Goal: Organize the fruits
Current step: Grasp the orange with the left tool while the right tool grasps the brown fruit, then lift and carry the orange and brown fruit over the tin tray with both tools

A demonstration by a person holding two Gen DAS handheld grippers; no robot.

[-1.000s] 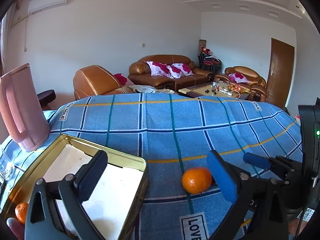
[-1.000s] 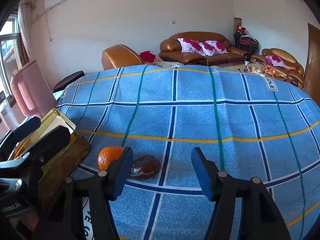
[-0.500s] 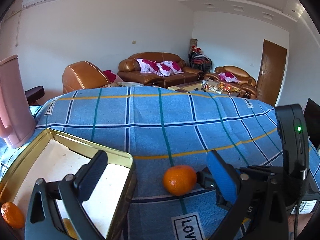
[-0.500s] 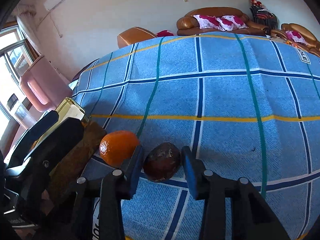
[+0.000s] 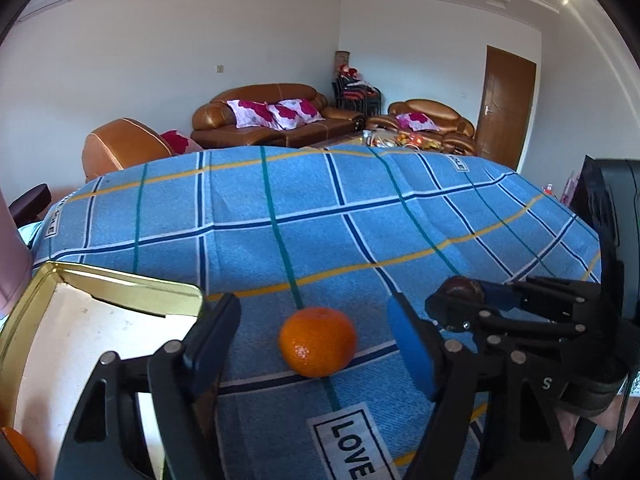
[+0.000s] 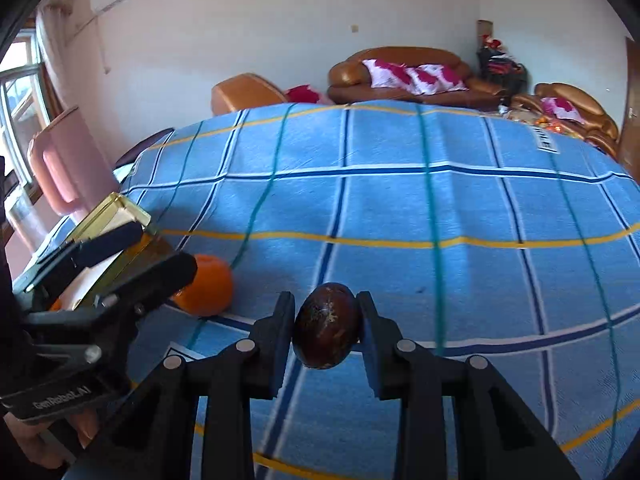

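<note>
Covering the whole work surface, blue plaid cloth (image 5: 320, 216) with yellow, teal and navy lines, a "LOVE" label (image 5: 352, 446) near the left gripper. Behind it: brown leather sofas (image 5: 272, 118) with pink-flowered cushions, wooden door (image 5: 506, 108) at right. Pink jug (image 6: 68, 160) stands at the cloth's left edge, just past the tin.

Gold metal tin (image 5: 120, 284), open top, white liner inside, sits on the cloth at left; one small orange fruit (image 5: 18, 452) shows in its near corner, mostly cut off by the frame edge.

Left gripper (image 5: 314, 344): jaws apart and closing, one finger over the tin's near right corner, the other on the far side of the tangerine (image 5: 317, 341). Tangerine rests on the cloth between the fingers, pads not touching it, just beside the tin.

Right gripper (image 6: 326, 332): clamped on the dark brown oval fruit (image 6: 326, 332), both pads pressed on its sides, fruit near the cloth; cannot tell whether it is lifted clear. In the left wrist view the same brown fruit shows at that gripper's tip, right of the tangerine and apart from it.
</note>
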